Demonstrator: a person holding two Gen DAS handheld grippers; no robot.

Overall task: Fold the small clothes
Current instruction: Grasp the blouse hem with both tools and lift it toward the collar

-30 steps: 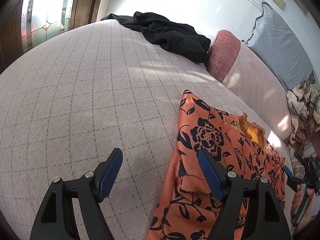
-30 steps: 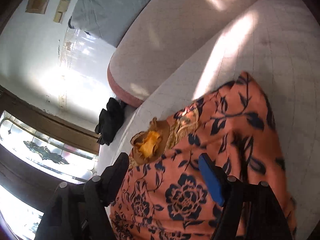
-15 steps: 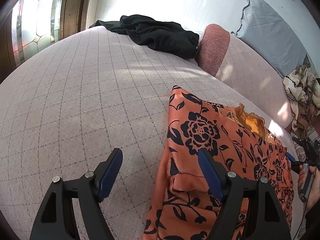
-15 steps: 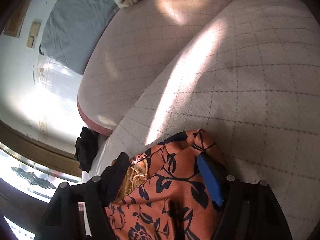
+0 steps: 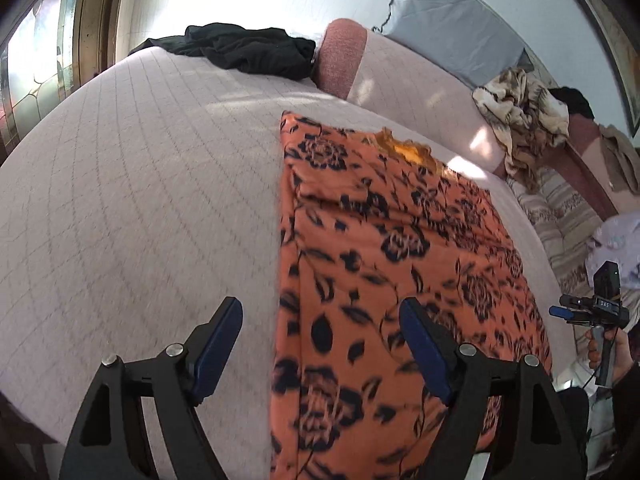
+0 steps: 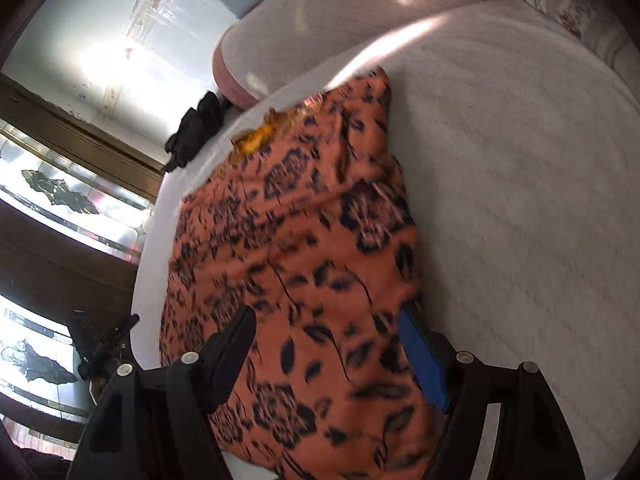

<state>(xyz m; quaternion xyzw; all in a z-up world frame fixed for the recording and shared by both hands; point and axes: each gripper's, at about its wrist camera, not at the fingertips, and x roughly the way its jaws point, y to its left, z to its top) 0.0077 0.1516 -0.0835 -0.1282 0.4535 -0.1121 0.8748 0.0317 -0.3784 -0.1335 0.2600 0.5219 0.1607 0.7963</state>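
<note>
An orange garment with a black flower print (image 5: pixel 384 264) lies as a long folded strip on the pale quilted bed (image 5: pixel 132 200), its yellow lace neckline (image 5: pixel 408 152) at the far end. My left gripper (image 5: pixel 318 320) hovers over the near left edge of the garment. Its jaws are opening, and the blue pads (image 5: pixel 420 344) press on nothing. My right gripper (image 6: pixel 324 320) stands open above the garment (image 6: pixel 296 216) near its right edge, one blue pad (image 6: pixel 424 360) just past that edge. The right gripper (image 5: pixel 560 313) also shows at the far right of the left wrist view, held by a hand (image 5: pixel 612 356).
A black garment (image 5: pixel 248 50) lies crumpled at the far end of the bed beside a pink bolster (image 5: pixel 344 56). A grey-blue pillow (image 5: pixel 452 36) and a beige patterned cloth heap (image 5: pixel 520 120) sit behind. Glass window panels (image 5: pixel 36 60) border the left side.
Both grippers have drawn back toward the near end of the garment, so its full length now shows. The right gripper swung from the far right corner back along the right edge.
</note>
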